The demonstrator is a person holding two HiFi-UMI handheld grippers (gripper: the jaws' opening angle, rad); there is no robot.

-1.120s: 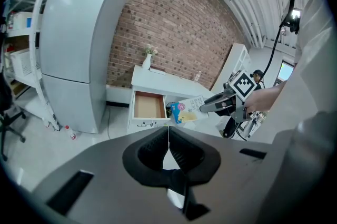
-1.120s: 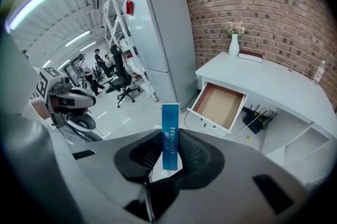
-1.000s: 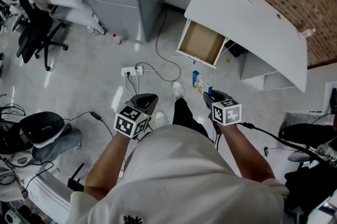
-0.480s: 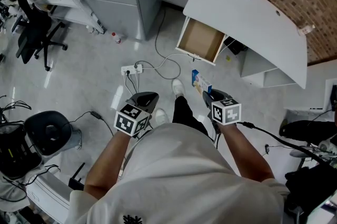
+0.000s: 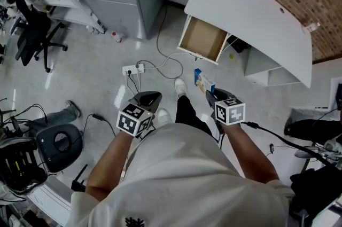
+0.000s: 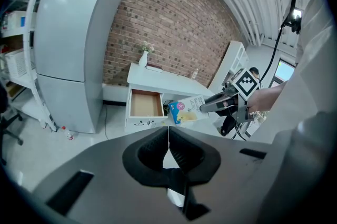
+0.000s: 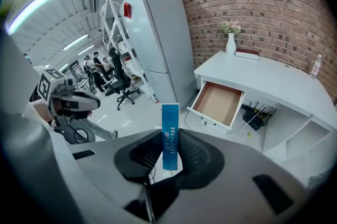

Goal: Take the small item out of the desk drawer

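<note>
The small blue box [image 7: 170, 133] is already out of the open drawer [image 5: 203, 40], clamped upright in the right tool [image 7: 169, 153] well away from the counter [image 5: 251, 17], so hold that squeeze even, leaving the left tool [image 6: 168, 149], jaws together and empty, idle

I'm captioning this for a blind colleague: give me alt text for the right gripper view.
The right gripper clamps a slim blue cardboard box upright between its jaws. Beyond, a white desk stands against a brick wall, its brown drawer pulled open and empty.
</note>
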